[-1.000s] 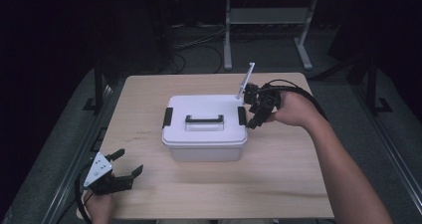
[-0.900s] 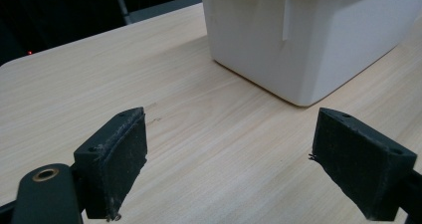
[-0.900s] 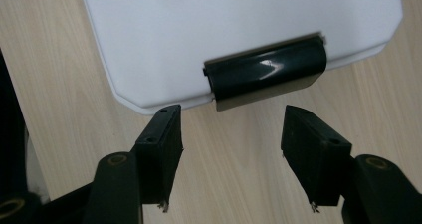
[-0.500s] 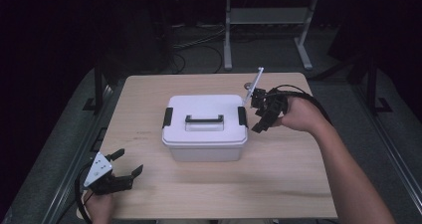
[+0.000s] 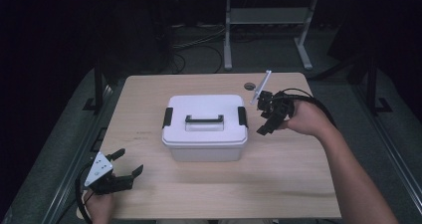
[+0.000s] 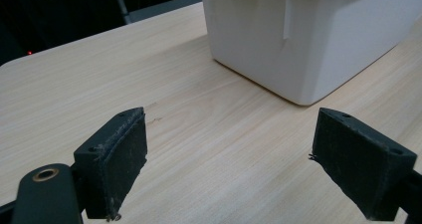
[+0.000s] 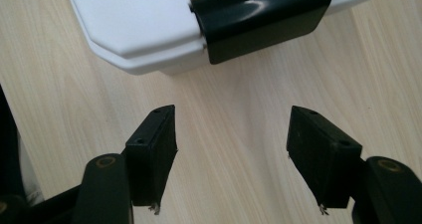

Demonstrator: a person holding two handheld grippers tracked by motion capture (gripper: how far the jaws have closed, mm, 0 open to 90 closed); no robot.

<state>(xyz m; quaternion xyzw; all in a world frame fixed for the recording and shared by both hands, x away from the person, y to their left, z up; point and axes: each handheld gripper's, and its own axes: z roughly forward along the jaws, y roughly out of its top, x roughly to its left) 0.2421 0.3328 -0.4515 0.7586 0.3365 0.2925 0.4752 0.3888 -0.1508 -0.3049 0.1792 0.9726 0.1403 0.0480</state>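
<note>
resting near the front left corner of the tabletop (image 5: 278, 184), the left gripper (image 5: 128, 165) has its jaws spread wide with nothing between them, well apart from the white box (image 5: 205, 129). the box sits mid-tabletop, lid on, black handle (image 5: 204, 119) flat on top. just beside its right end the right gripper (image 5: 262, 117) hovers, jaws having just been opening and empty, pointing at the black latch (image 7: 261, 17) on that side.
</note>
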